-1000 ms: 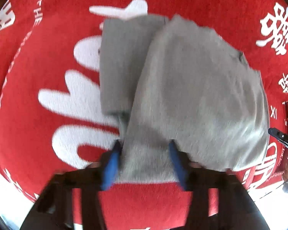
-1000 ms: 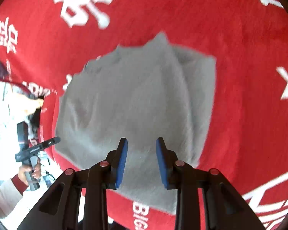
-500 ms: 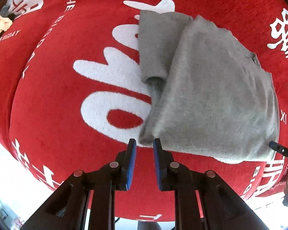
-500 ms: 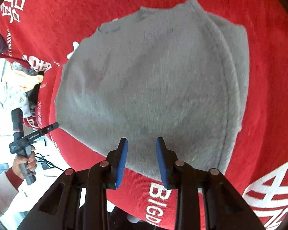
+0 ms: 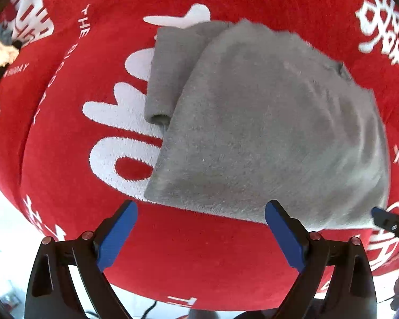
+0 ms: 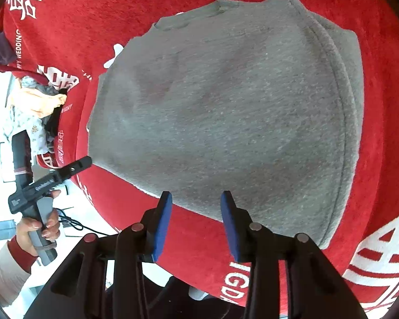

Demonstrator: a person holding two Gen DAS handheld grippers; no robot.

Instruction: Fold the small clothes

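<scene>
1. The grey garment lay folded on the red cloth printed with white lettering, and it filled the centre of both wrist views.
2. The left gripper stood with its blue-padded fingers spread wide and nothing between them. Its tips sat just short of the garment's near edge, though contact could not be judged.
3. The right gripper was parted to a medium gap and held nothing. Its tips were at the garment's near edge.
4. Only the left wrist view showed a sleeve folded alongside the body of the garment, its cuff opening facing the camera over a large white letter.
5. Only the right wrist view showed the stitched hem running down the garment's right side.
6. The right wrist view also showed the left gripper from outside, gripped by a hand in a red-cuffed sleeve, with its tip beside the garment's left corner.
7. A pile of other clothes lay at the cloth's far left edge.
</scene>
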